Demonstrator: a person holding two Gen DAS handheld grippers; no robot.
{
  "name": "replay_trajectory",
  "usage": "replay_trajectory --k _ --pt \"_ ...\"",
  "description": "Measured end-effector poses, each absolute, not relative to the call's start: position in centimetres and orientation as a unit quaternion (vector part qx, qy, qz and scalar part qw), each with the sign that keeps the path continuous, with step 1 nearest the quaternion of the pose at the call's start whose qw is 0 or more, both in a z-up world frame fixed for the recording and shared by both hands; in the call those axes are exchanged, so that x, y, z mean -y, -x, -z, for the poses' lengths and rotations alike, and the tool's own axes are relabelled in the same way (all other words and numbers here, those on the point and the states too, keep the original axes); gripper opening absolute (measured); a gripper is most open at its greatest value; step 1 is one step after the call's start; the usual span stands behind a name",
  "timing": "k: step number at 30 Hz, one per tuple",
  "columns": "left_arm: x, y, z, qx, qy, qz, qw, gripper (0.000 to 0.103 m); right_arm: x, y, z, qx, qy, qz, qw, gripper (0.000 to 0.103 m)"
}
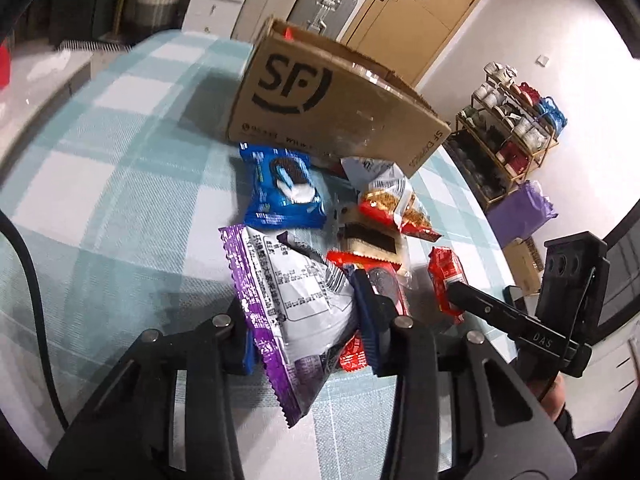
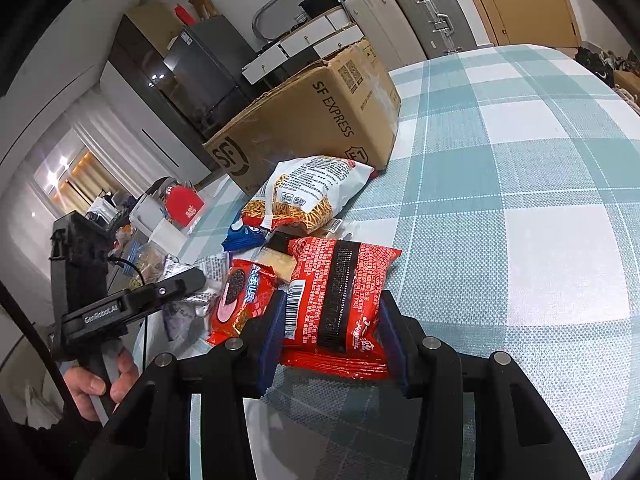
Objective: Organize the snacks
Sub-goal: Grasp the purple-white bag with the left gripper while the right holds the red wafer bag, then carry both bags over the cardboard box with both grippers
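My left gripper [image 1: 308,320] is shut on a purple-and-white snack packet [image 1: 288,304], held just above the checked tablecloth. My right gripper [image 2: 332,336] is shut on a red snack packet [image 2: 336,300], also seen from the left wrist view [image 1: 446,280]. Between them lies a pile: a blue Oreo pack [image 1: 282,192], a red Oreo pack [image 2: 240,296], a noodle-snack bag [image 2: 308,196] and a clear-wrapped sandwich biscuit [image 1: 372,240]. An open SF Express cardboard box [image 1: 332,104] stands behind the pile, with something red inside it.
The table has a teal and white checked cloth [image 2: 520,200]. A gold rack of cups [image 1: 512,132] and a purple bag [image 1: 520,204] stand beyond the table's right edge. Suitcases [image 2: 432,12], cabinets and a wooden door [image 1: 420,8] line the walls.
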State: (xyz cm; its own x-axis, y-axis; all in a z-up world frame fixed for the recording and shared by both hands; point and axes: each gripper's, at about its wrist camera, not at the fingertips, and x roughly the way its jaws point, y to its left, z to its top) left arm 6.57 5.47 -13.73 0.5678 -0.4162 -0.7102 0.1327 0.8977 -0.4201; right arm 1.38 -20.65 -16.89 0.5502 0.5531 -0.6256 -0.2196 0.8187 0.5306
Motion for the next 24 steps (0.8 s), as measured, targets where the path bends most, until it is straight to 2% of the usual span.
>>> replay_trajectory --k 18,24 --pt "-6.1 -3.9 6.9 -0.384 0.109 0.148 0.905 0.034 20.5 -0.7 16.2 -0.408 -0.201 -0.233 0.860 0.046" --pt "-7.6 -4.7 4.0 -0.362 0.118 0.147 0.913 0.034 20.5 0.3 12.2 -0.371 -0.198 -0.249 0.873 0.046"
